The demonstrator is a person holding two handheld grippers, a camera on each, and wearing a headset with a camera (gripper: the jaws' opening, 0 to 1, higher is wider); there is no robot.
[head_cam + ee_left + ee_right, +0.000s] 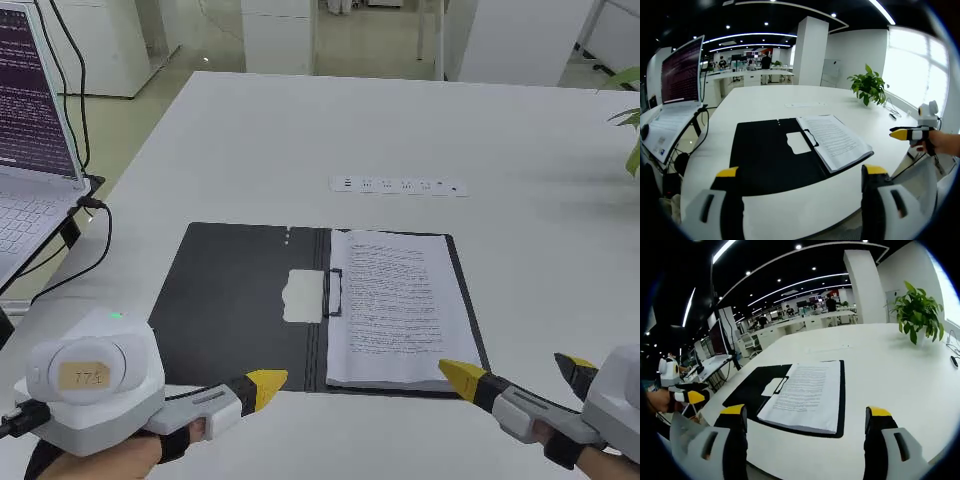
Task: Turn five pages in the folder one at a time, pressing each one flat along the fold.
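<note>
A black folder [240, 300] lies open on the white table, its left cover bare except for a white label. A stack of printed pages [390, 300] rests flat on its right half under a clip at the spine. My left gripper [801, 171] hovers open near the folder's front left corner, off the table's near edge; one yellow fingertip [265, 385] points at the cover. My right gripper [518, 372] is open by the front right corner of the pages [807, 390], holding nothing. Neither touches the folder [747, 385].
An open laptop [30, 150] on a stand sits at the far left with cables trailing from it. A power strip [398, 185] is set into the table behind the folder. A potted plant [915, 310] stands at the far right. The white table [300, 130] stretches beyond.
</note>
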